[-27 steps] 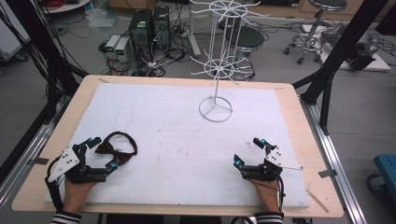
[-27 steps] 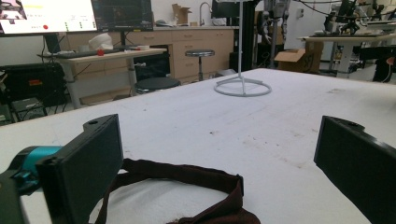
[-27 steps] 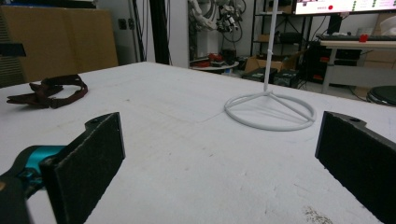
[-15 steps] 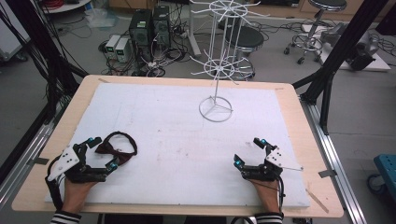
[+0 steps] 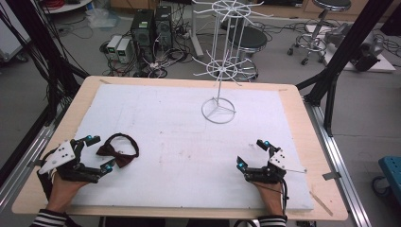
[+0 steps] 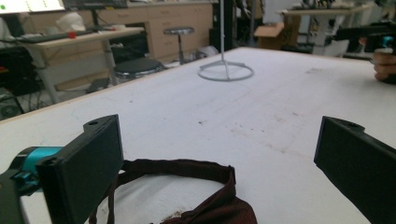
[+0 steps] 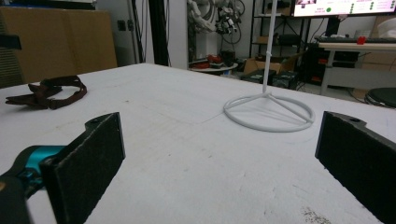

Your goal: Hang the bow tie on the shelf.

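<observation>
A dark maroon bow tie point(image 5: 115, 152) with its strap looped lies on the white table cover at the front left. My left gripper point(image 5: 98, 152) rests on the table, open, its jaws on either side of the bow tie's near end point(image 6: 205, 205). At the front right my right gripper point(image 5: 252, 153) sits open on the cover with nothing between its jaws. A white wire display stand point(image 5: 218, 109) rises from a ring base at the middle back; its base point(image 7: 268, 112) lies ahead of the right gripper, and the bow tie point(image 7: 46, 95) lies far off to its left.
The white cover point(image 5: 189, 137) lies on a wooden table point(image 5: 302, 123) with metal rails along both sides. Computers, cables and stools stand on the floor beyond the far edge. A person's hand point(image 6: 385, 65) holds the other gripper at the right of the left gripper view.
</observation>
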